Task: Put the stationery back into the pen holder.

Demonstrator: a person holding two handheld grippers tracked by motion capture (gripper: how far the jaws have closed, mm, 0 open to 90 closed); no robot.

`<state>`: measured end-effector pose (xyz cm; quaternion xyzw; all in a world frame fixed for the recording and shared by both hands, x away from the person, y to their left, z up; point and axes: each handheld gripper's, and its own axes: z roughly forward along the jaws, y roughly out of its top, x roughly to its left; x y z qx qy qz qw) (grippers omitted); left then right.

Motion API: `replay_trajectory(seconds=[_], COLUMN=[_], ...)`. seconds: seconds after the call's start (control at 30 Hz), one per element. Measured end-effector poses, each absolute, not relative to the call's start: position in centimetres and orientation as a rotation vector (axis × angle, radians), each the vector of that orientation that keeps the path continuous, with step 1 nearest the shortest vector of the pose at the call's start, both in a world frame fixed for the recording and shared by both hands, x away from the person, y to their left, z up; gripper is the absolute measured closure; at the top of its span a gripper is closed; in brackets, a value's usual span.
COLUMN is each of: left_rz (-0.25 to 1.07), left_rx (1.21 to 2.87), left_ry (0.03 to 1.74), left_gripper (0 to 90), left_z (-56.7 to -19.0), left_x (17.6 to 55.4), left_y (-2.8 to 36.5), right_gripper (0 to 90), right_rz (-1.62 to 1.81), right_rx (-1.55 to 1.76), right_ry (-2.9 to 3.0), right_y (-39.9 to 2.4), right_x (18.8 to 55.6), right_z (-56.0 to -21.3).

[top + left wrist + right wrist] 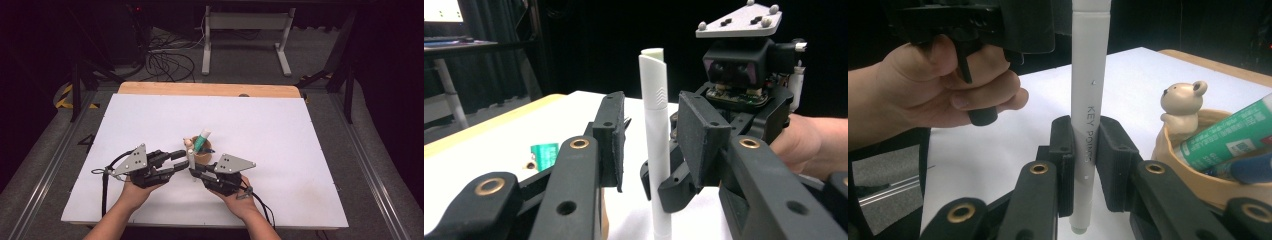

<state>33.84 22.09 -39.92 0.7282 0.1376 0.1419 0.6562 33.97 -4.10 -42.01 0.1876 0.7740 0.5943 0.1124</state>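
Right hand-held gripper (1083, 150) is clamping its two black pads on the lower barrel of a slim white plastic pen (1090, 100), which is standing upright just above the white tabletop (280, 130), its printed lettering running down between the pads. Left hand-held gripper (651, 137) is facing it from the other side, its jaws standing apart on either side of the pen's upper barrel without pressing it, so the pen is hanging on the right grip alone. Just beside the pen, on its far side in the high view, a tan ceramic cup with a small bear figure on its rim (1193, 155) is holding a green-and-white tube (203, 139) and a dark blue marker (1248, 167). Trouble could be coming, I judge, from the narrow hold: a slight twist of the right wrist could tip the pen, or its tip could catch on the tabletop and slide the barrel through the pads; a swing toward the cup could knock the bear. Both forearms are reaching in from the near edge, hands (137, 187) wrapped around the grips, the two tools pointing at each other, roughly level.
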Motion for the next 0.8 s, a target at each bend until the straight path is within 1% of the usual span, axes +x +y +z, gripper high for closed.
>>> replay_trajectory(seconds=[0.57, 0.8], left_rz=[0.410, 0.448], left_rx=[1.737, 1.764], left_ry=[0.401, 0.431], left_gripper=[58.6, 55.0], left_z=[-39.4, -39.4], left_x=[33.6, 33.3], left_y=[23.3, 23.9], right_gripper=[78.9, 78.9], right_rz=[1.743, 1.755], right_rx=[0.527, 0.515], right_ry=[2.188, 2.136], right_y=[-4.8, -5.3], right_x=[33.9, 34.1], right_z=[-40.8, -39.9])
